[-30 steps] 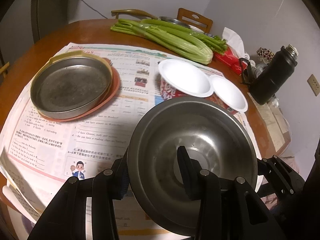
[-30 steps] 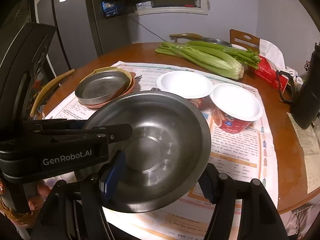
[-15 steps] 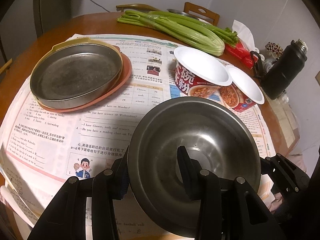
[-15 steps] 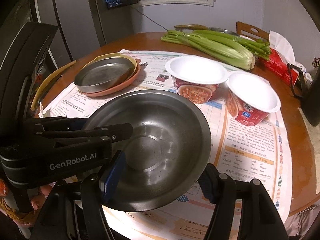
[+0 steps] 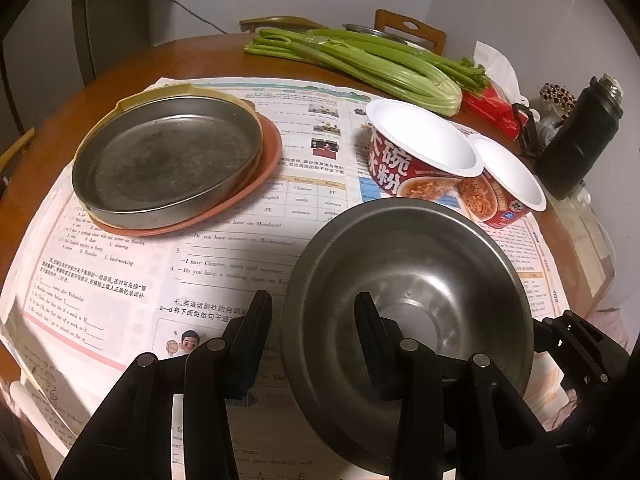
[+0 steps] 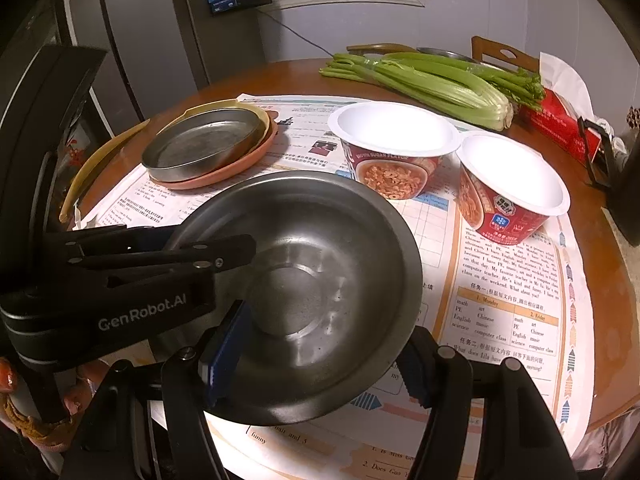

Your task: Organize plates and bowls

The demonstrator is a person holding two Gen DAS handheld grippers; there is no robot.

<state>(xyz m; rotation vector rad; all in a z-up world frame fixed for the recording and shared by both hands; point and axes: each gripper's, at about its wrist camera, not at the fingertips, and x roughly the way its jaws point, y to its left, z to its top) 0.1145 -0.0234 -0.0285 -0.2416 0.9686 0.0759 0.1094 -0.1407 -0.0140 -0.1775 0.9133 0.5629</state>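
Observation:
A steel bowl (image 5: 420, 280) (image 6: 320, 280) hangs just above the newspaper-covered table, held from both sides. My left gripper (image 5: 312, 308) is shut on its left rim, one finger inside and one outside; it also shows in the right wrist view as the left gripper (image 6: 224, 258). My right gripper (image 6: 320, 356) is shut on the opposite rim, its blue pad inside the bowl. A flat steel plate (image 5: 168, 160) (image 6: 200, 142) rests on an orange plate (image 5: 264, 184) and a yellow one. Two red paper bowls (image 5: 424, 148) (image 6: 512, 176) stand side by side, white inside.
Newspaper sheets (image 5: 120, 280) cover the round wooden table (image 6: 612, 320). Celery (image 5: 380, 64) lies at the far side beside a red packet (image 5: 492, 112). A black flask (image 5: 576, 140) stands at the right edge. Chair backs (image 5: 408, 32) rise behind the table.
Both grippers have sunk a little with the steel bowl still in them. The plates and paper bowls now look nearer, and the paper bowls' red sides show.

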